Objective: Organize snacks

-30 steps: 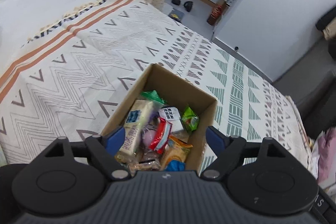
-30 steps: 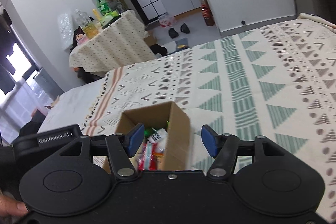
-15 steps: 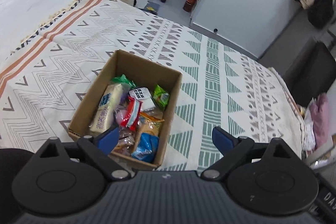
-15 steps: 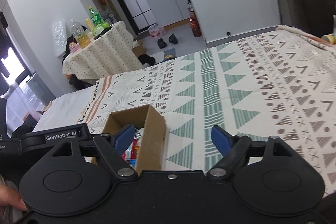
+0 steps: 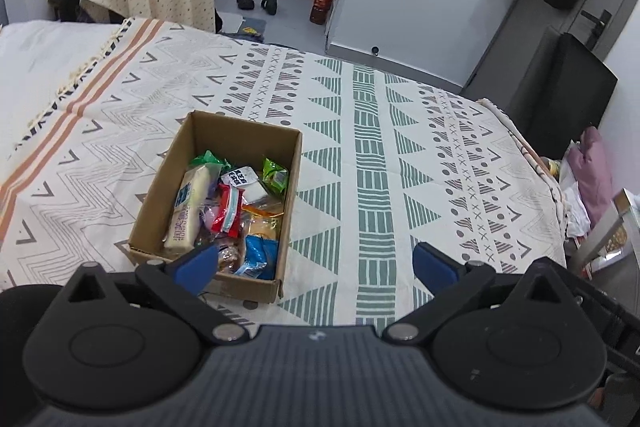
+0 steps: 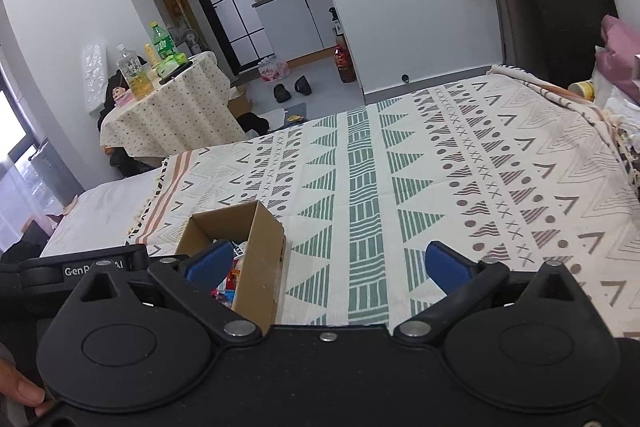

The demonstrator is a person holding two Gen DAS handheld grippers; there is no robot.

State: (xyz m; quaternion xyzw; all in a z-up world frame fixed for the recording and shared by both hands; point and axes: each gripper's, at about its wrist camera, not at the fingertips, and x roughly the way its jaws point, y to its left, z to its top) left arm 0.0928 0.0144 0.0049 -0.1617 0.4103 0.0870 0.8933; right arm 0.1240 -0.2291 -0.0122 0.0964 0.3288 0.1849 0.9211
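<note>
An open cardboard box (image 5: 240,133) sits on the patterned bed cover (image 5: 376,155). It holds several wrapped snacks (image 5: 228,203), among them a long cream pack, a red pack, a green pack and a blue pack. My left gripper (image 5: 316,265) is open and empty, above the box's near right corner. My right gripper (image 6: 328,263) is open and empty, just right of the box (image 6: 260,247). In the right wrist view the box wall hides most of the snacks. The left gripper's body (image 6: 80,267) shows at the left edge of that view.
A small table with a dotted cloth (image 6: 172,115) carries bottles beyond the bed. Shoes (image 6: 290,89) and a dark bottle (image 6: 346,63) are on the floor. A black chair (image 5: 568,91) and a pile of clothes (image 5: 588,179) stand by the bed's right edge.
Both grippers have pulled back and risen away from the box, and both have opened wider. The box now sits left of each gripper's centre instead of between the fingers.
</note>
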